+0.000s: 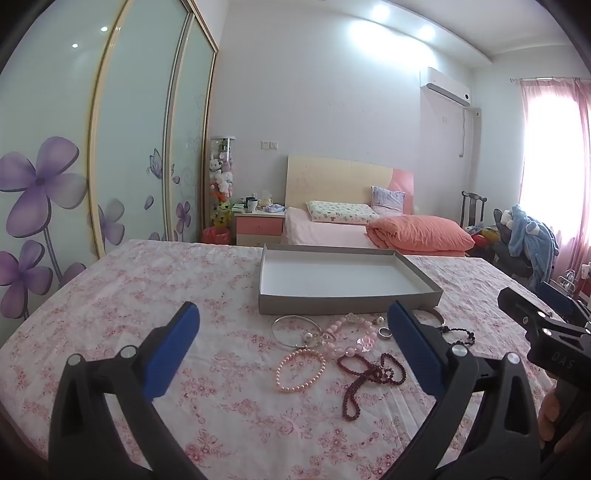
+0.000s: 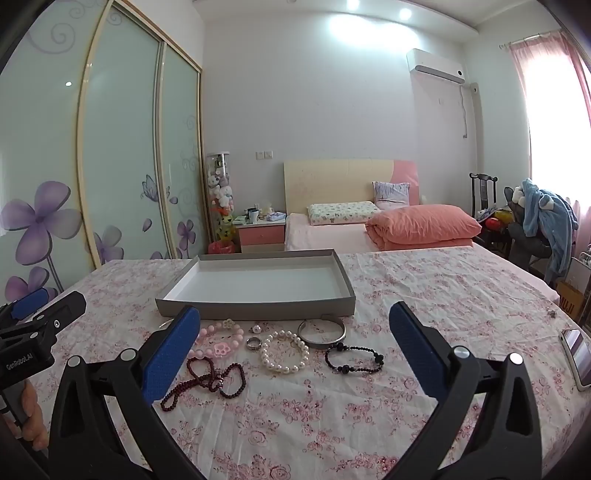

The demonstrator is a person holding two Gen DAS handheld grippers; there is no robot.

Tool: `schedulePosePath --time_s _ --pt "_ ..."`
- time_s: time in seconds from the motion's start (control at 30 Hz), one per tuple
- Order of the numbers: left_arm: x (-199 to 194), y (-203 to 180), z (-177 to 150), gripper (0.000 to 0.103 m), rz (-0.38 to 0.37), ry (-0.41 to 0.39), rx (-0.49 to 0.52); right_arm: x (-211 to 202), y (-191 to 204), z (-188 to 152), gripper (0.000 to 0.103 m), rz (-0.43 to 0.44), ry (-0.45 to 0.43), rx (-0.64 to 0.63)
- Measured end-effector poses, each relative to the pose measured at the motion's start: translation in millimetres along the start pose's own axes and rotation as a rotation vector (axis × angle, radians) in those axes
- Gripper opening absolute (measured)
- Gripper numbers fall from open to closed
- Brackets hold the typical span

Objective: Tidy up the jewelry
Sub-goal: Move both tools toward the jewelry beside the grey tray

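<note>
Right gripper (image 2: 294, 350) and left gripper (image 1: 293, 349) both hovered spread wide and empty, jewelry scattered on the bed just ahead and below, before the empty tray (image 2: 255, 308); white pearl bracelet (image 2: 284, 352) judged light, slippery, best pinched across its strand.

Bright room; window (image 1: 546, 155) glare blown out; ceiling lights (image 1: 380, 13) flare; fisheye edges warped.

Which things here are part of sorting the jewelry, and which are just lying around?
For the job: gray tray, white pearl bracelet, black bead bracelet, silver bangle, ring, dark red beads, pink pearl bracelet.

Lying about: phone, orange quilt.
</note>
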State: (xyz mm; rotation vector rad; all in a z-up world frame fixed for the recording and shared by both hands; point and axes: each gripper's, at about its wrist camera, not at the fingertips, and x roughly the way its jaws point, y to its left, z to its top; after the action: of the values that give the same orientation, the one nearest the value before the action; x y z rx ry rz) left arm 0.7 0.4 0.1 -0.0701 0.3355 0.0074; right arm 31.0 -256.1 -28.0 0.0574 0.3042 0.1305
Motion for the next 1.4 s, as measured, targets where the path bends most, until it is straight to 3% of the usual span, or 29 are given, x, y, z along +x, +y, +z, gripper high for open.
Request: schedulePosePath --time_s 1.1,1.27,1.4 --pt "-0.8 -2.1 0.2 0.099 0.000 0.008 0.001 1.6 -1.3 0.2 0.101 0.000 0.003 0.001" --pt "20.9 -3.9 -14.8 0.099 0.017 0.067 0.016 15.1 -9.5 -6.2 0.101 0.009 0.059 0.022" --pt "38.2 -1.5 -21.4 0.099 0.015 0.145 0.025 35.5 -24.3 -12.6 0.101 -0.008 0.155 0.037"
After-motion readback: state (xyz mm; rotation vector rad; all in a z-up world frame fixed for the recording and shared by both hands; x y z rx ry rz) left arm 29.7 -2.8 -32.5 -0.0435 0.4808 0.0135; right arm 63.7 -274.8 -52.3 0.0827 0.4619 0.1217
